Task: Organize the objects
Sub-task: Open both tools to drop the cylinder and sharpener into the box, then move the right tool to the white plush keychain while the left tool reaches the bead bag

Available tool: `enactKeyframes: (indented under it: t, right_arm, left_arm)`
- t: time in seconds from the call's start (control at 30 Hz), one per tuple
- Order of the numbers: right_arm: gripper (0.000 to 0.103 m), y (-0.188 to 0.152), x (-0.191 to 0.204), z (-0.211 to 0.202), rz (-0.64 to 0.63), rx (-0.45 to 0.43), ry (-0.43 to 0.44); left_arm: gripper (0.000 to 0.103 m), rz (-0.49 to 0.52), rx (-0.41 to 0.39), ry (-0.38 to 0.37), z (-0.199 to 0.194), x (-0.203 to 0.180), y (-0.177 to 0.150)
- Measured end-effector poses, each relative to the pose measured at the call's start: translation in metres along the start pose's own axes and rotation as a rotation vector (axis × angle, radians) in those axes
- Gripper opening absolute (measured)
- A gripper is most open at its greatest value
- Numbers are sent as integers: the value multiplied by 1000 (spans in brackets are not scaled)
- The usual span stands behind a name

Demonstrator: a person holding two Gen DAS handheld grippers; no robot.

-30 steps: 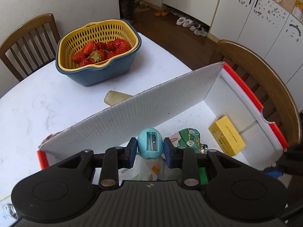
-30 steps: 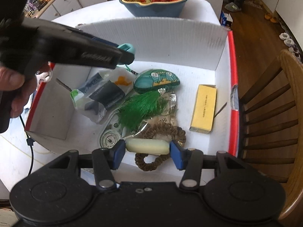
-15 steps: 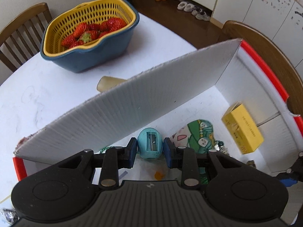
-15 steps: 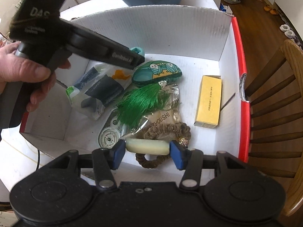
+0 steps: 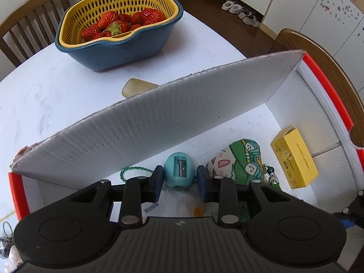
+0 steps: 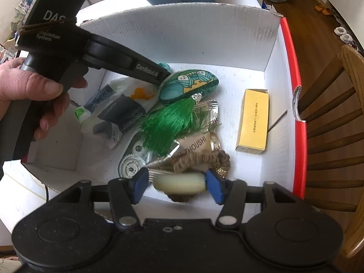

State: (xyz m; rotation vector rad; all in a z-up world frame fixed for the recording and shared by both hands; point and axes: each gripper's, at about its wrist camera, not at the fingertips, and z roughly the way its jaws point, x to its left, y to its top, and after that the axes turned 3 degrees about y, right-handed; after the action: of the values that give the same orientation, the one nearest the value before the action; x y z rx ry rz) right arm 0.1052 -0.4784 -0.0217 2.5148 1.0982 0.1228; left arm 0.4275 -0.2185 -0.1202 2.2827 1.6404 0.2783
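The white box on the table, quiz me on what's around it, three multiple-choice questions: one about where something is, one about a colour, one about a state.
1. Where does the yellow carton lie?
A. In the colander
B. On a chair seat
C. On the floor of the white box, near its red-edged wall

2. What colour is the tassel in the box?
A. Red
B. Green
C. Purple

3. In what state is the yellow colander?
A. Upright, holding strawberries
B. Upright and empty
C. Turned upside down

Answers:
1 C: the carton lies flat inside the box, beside the red-trimmed side.
2 B: its fringe is bright green, spread over the other items.
3 A: red strawberries fill its bottom, and it sits in a blue bowl.
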Motion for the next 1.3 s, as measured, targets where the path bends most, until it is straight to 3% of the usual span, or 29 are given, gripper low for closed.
enactKeyframes:
  t: [0.07,0.13,0.7,0.83,1.3]
  right_arm:
    - [61,-1,0,-2,2,-10,-2]
    - [62,0,0,-5,3,-19,0]
    - [75,-4,10,-42,6,-104,-2]
    - [79,-4,15,-52,-4,-131,-2]
    - [88,-8,55,-79,-61,-196,-12]
  left_arm:
    - [48,-2,-15,5,-5,1,-1]
    - [56,-8,-31,8,-12,2,-3]
    - [63,-15,-143,-75,-84,1,-31]
    - [73,4,-170,-68,-105,4,-46]
    - [79,-28,-247,-52,-168,47,-104]
